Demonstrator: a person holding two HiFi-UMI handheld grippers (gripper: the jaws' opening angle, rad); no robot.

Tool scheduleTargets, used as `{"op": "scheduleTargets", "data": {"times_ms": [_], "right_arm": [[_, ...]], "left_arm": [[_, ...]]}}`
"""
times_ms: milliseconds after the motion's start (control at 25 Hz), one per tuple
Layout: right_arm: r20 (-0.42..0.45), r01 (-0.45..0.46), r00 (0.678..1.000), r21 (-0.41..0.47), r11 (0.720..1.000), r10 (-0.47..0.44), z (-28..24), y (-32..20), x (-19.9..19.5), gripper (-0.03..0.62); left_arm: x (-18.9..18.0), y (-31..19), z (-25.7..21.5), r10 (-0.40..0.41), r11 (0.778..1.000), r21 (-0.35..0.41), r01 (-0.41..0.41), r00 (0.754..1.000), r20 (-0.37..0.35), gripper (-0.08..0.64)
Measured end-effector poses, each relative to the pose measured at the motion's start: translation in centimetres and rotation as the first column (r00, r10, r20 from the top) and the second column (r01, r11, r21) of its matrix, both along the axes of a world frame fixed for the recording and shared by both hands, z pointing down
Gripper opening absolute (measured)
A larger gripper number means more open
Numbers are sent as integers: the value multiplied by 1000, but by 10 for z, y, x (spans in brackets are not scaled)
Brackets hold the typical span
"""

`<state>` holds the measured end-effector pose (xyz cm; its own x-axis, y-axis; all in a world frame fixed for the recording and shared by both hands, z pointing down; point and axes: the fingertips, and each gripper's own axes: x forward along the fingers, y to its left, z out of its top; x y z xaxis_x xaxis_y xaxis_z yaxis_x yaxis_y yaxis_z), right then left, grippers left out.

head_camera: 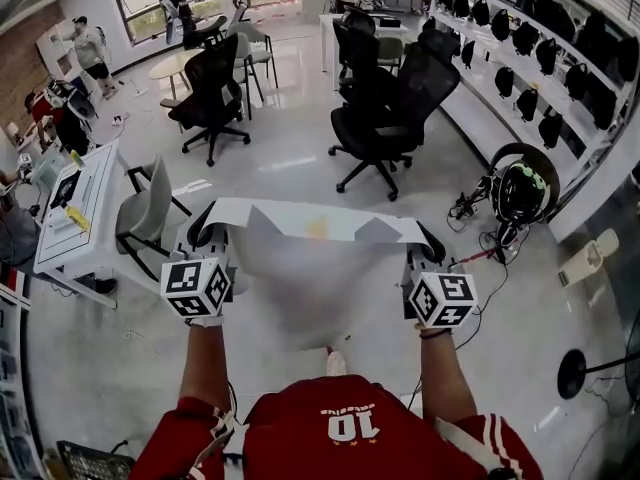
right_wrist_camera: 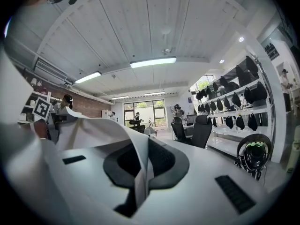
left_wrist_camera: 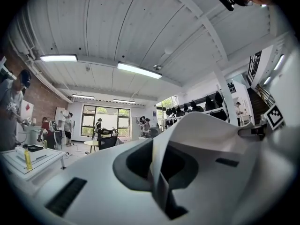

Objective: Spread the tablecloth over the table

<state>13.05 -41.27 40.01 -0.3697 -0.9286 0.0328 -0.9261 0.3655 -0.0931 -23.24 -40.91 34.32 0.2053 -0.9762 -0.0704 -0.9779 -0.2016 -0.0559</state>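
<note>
Wide glossy floor (head_camera: pixel 300 168) fills the room here, and a long wall shelf (head_camera: pixel 540 78) hung with dark gear runs down the right side. Over on the left stands a white table (head_camera: pixel 85 218) with a grey chair (head_camera: pixel 145 208) tucked just beside it. Further back, black office chairs (head_camera: pixel 385 118) are scattered across the middle of the room.

Now the main event: the tablecloth (head_camera: pixel 300 268), white and creased, is up in the air in front of the person in the red shirt (head_camera: pixel 330 428). It is stretched between the two grippers and sags down in the middle. It hangs above bare floor, well apart from that white table.

Left gripper (head_camera: pixel 203 226), jaws clamped together on the cloth's left top edge: its own view shows a fold of fabric pinched right between them (left_wrist_camera: pixel 157 172). Right gripper (head_camera: pixel 428 240), same story, jaws closed tight on the right top edge, with a strip of cloth squeezed in the gap (right_wrist_camera: pixel 140 172). Both point level.

Smallest detail: a faint yellow mark (head_camera: pixel 318 228) near the cloth's top edge, roughly midway between the grips.
</note>
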Motion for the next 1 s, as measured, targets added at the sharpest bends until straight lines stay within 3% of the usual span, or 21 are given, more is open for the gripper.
{"op": "scheduleTargets", "data": {"times_ms": [440, 1000], "right_arm": [[13, 15, 1000, 28, 1000, -15, -13, -95, 27, 17], [17, 15, 1000, 173, 985, -18, -80, -185, 43, 17]], "left_arm": [[28, -95, -19, -23, 999, 39, 22, 1000, 16, 9], [46, -181, -89, -30, 985, 174, 17, 997, 73, 9]]}}
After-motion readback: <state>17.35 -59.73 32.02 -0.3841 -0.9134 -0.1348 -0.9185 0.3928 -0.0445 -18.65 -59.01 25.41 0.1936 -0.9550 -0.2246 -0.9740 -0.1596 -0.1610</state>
